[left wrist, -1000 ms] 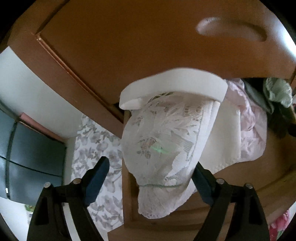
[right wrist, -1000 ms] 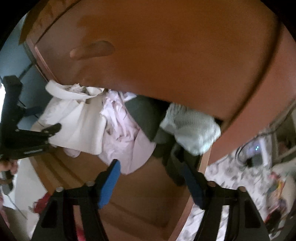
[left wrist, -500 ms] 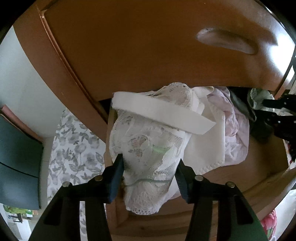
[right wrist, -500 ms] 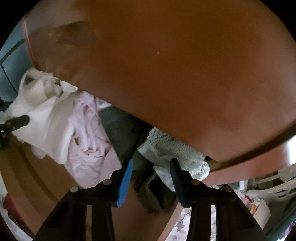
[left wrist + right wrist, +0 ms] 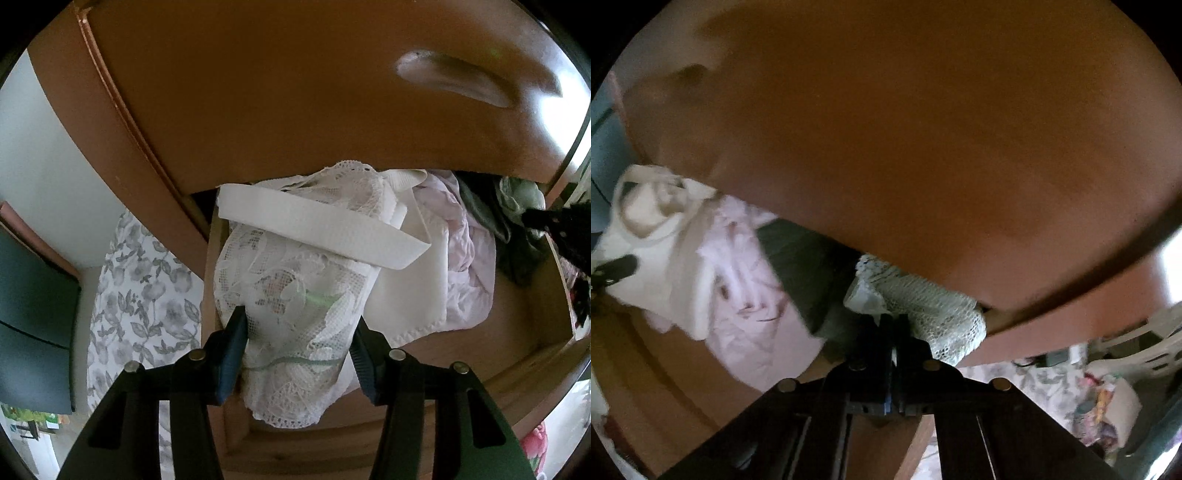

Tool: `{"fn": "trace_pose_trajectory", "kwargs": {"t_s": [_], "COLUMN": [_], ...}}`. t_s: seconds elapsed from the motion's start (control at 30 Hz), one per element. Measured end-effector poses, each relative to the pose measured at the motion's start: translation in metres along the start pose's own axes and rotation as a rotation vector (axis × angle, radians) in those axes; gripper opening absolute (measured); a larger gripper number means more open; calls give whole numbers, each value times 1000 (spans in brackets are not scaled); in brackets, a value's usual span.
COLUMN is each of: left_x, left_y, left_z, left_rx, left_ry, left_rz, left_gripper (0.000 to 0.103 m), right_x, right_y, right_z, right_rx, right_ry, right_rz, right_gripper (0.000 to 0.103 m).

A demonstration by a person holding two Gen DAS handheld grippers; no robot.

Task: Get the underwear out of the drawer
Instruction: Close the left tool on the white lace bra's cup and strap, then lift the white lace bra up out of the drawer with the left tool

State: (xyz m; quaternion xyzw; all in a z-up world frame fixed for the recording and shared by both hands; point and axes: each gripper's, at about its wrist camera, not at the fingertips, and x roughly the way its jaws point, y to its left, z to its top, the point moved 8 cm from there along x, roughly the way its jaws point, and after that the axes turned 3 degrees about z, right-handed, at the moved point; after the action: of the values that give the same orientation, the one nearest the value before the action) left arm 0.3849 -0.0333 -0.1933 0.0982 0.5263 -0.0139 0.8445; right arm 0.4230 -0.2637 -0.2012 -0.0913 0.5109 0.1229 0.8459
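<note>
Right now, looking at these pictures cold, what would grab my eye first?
Probably the white lace underwear, bulging from the near left corner of the open wooden drawer, with the left tongs squeezing it from both sides. A broad white elastic band lies across its top. At the drawer's other end, the right tongs are pinched shut at the edge of a pale green lace garment beside dark clothes.
</note>
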Motion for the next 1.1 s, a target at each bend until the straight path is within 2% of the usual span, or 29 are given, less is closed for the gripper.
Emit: {"fn": "trace_pose_trajectory", "kwargs": {"t_s": [0.3,0.53,0.8,1.1], "left_x": [4,6,3,-11], "left_y": [3,3,6,10], "left_z": [0,-2,-2,-3], "left_rx": [-24,-28,-41,-74], "left_ry": [6,0,-8,-40], "left_rz": [-11,-8,-19,-50], "left_gripper": [55,53,36,26], "right_x": [-50,-90,-149,-184], "right_y": [24,52,62,54], "right_z": [-15,-27,-28,-9], "right_rx": [-4,7,31,56], "right_ry": [-83,-131,-232,-346], "right_rz": [179,258,372,391], "right_gripper": [2,2,2,2]}}
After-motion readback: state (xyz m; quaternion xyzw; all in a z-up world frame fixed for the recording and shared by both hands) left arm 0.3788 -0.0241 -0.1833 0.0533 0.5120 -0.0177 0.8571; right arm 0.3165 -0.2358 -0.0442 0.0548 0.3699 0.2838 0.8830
